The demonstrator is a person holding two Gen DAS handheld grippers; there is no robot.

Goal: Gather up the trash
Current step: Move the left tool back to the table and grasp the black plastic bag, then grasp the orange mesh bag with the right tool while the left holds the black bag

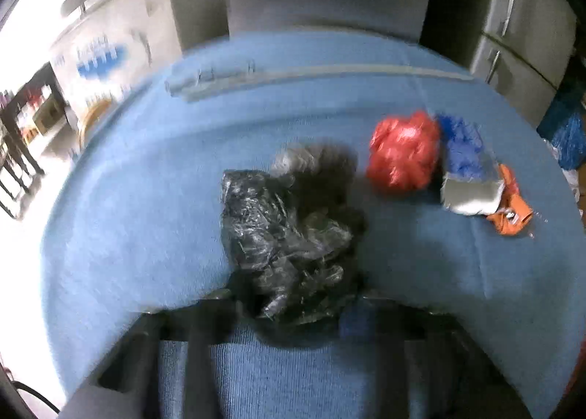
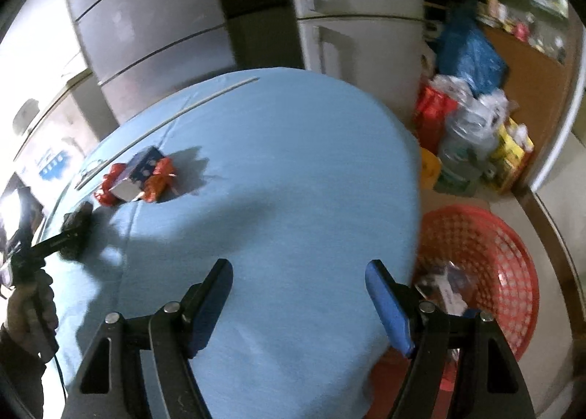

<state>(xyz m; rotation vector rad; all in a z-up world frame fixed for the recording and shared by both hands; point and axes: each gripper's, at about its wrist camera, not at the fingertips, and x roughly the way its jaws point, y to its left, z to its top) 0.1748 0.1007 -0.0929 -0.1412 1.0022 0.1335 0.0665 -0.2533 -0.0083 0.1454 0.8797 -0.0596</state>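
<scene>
left gripper clamps the crumpled black plastic bag. right gripper stands open and empty; red basket lies to its right.

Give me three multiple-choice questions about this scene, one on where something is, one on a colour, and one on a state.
1. Where is the red plastic mesh basket?
A. on the floor beside the blue-clothed table
B. on top of the table
C. hanging on a fridge door

2. What colour is the crumpled plastic bag between the fingers of the left gripper?
A. yellow
B. black
C. white

3. How is the right gripper?
A. shut on a carton
B. shut on nothing
C. open and empty

Answers:
1. A, since the basket sits below and past the table edge in the right wrist view.
2. B, since the glossy wad in the left wrist view is black.
3. C, since its fingers stand wide apart with only blue cloth showing between them.
</scene>
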